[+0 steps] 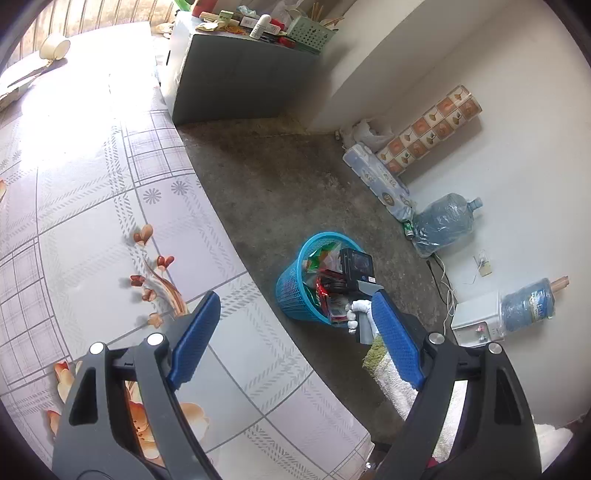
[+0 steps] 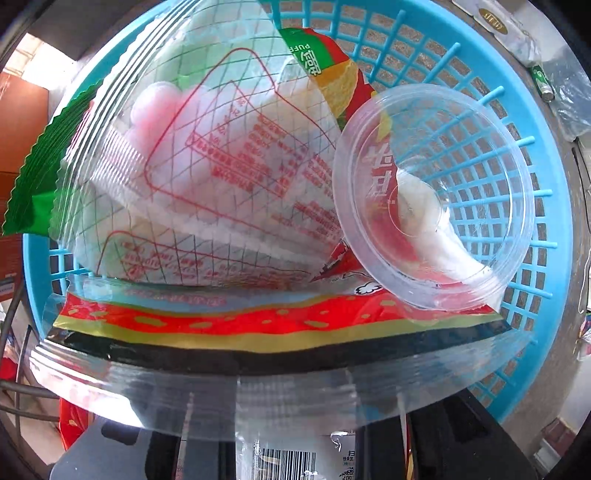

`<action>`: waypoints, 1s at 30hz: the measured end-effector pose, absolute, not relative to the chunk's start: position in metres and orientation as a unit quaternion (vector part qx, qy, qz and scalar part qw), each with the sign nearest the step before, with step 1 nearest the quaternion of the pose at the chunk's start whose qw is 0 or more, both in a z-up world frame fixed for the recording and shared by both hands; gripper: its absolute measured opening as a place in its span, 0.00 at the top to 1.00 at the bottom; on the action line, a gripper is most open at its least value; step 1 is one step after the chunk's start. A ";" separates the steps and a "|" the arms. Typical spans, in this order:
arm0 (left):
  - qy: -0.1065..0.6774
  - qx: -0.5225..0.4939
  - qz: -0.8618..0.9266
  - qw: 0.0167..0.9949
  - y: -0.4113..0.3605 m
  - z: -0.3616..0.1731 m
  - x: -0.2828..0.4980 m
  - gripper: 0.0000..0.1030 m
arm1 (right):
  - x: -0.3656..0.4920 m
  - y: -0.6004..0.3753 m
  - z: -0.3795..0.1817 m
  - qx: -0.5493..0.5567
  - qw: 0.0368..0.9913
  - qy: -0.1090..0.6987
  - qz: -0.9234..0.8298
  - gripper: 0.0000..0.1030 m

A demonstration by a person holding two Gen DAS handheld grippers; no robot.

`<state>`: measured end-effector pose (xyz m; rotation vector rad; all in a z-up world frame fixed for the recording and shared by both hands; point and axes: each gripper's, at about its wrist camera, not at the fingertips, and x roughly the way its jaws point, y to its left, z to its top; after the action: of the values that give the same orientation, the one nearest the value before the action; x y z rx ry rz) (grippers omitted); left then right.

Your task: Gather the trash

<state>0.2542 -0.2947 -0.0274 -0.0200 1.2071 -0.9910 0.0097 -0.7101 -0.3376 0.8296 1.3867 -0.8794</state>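
A blue plastic basket [image 1: 291, 295] stands on the concrete floor beside the table, holding snack wrappers. My right gripper [image 1: 336, 288], in a white-gloved hand [image 1: 356, 312], points straight down into it. From the right wrist, the basket's rim [image 2: 550, 155] rings the view. Inside lie a clear plastic cup [image 2: 436, 195], a red and green snack bag [image 2: 258, 325] and a clear wrapper with red print [image 2: 221, 177]. That wrapper drapes over my right gripper [image 2: 295, 417], which looks shut on its barcode end; the fingers show only dimly through the plastic. My left gripper [image 1: 295, 299] hangs open and empty over the table edge.
The table's flowered cloth [image 1: 92, 221] fills the left, with a white bowl [image 1: 55, 46] at its far end. A grey cabinet [image 1: 236, 74] carries clutter and a green basket [image 1: 310, 31]. Water jugs [image 1: 443, 225], a tissue pack [image 1: 380, 181] and a white appliance [image 1: 478, 317] line the wall.
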 end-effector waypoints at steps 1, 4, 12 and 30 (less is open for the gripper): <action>0.543 -0.010 -0.448 0.710 -0.293 -0.025 0.253 0.23 | 0.004 -0.709 -0.332 0.366 0.613 0.589 -0.379 0.77; 0.538 -0.013 -0.449 0.713 -0.287 -0.020 0.248 0.23 | -0.014 -0.705 -0.311 0.375 0.639 0.553 -0.380 0.69; 0.532 -0.026 -0.452 0.716 -0.269 -0.006 0.232 0.23 | -0.029 -0.681 -0.269 0.403 0.690 0.470 -0.374 0.57; 0.511 -0.042 -0.449 0.732 -0.242 0.013 0.223 0.22 | -0.141 -0.607 -0.169 0.442 0.777 0.281 -0.350 0.48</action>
<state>0.2231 -0.2422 0.0132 -0.0929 1.1244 -0.9873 -0.1407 -0.6069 -0.1692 0.9554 0.6090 -0.7582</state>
